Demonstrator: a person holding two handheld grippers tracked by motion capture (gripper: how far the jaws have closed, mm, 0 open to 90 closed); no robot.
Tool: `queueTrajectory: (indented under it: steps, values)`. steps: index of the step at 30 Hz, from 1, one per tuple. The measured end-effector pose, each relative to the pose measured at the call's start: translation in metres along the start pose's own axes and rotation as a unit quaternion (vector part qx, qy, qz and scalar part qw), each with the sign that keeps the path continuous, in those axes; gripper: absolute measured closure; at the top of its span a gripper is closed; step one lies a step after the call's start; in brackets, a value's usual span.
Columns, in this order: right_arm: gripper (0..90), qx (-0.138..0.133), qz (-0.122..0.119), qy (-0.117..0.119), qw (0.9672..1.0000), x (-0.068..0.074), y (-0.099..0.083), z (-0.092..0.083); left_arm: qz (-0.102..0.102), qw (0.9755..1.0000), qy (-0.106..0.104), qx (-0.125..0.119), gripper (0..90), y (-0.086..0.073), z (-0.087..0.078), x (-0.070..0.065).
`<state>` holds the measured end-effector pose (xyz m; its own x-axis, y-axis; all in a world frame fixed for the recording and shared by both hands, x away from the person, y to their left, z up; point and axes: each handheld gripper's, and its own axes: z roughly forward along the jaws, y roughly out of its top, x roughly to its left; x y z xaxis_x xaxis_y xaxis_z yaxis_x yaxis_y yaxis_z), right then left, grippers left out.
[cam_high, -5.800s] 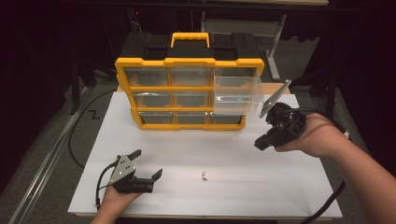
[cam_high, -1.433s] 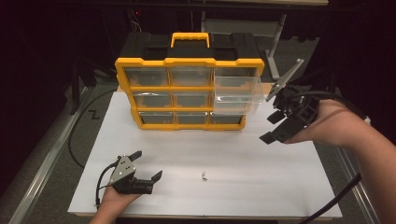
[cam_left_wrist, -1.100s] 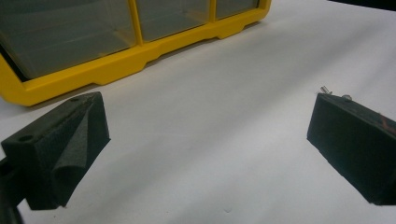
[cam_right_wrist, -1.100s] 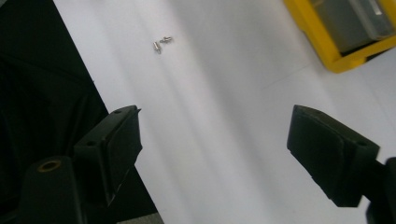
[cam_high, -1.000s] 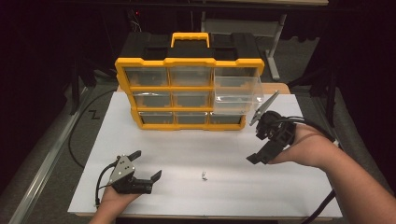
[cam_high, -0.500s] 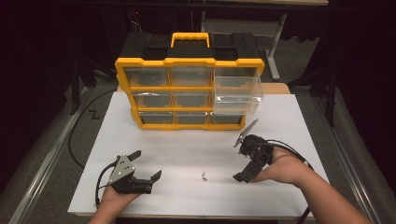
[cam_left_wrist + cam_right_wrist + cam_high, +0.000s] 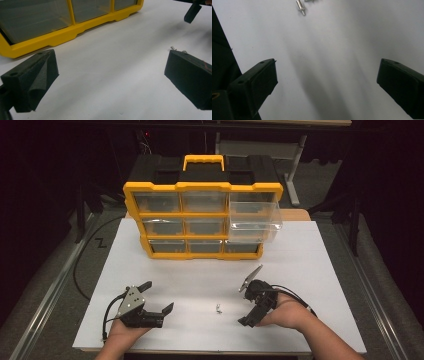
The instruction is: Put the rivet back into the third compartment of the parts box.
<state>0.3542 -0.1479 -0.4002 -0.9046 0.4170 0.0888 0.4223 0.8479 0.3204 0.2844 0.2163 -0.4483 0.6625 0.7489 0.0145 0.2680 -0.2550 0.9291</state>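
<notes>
Item: small silver metal pin (image 7: 218, 308), lying loose on my white-topped bench (image 7: 310, 265), near centre. My right hand-held gripper (image 7: 252, 307) sits just right of it, jaws spread wide and empty, likely lined up for a pickup. My left hand-held gripper (image 7: 156, 300) rests near left, also agape, idle. The clear plastic drawer (image 7: 254, 222) stands pulled out of the yellow-framed organiser (image 7: 202, 220), probably awaiting it. The right gripper view alone resolves the pin's stepped shank.

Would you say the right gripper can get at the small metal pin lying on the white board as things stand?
Probably yes. The right gripper has its jaws wide apart and nothing in them, and the small metal pin lies just beside it on bare white board. The right gripper view shows open board between jaws and pin.
</notes>
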Motion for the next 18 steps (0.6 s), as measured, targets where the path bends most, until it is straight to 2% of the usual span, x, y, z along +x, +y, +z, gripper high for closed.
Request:
queueTrajectory:
  steps: [3, 7, 18]
  values:
    - [8.7, 0.000, -0.006, 0.004, 1.0000, 0.004, 0.005, 0.007, 0.000, 1.0000, 0.000, -0.001, 0.3, 0.000, 0.000, 0.000]
    - [16.8, -0.009, -0.023, 0.009, 0.9997, 0.009, 0.014, 0.014, 0.000, 1.0000, -0.001, 0.000, 0.3, 0.000, 0.000, 0.000]
    - [43.2, -0.022, -0.055, 0.031, 0.9978, 0.017, 0.035, 0.025, -0.001, 1.0000, -0.003, 0.001, 0.3, 0.000, 0.000, 0.001]
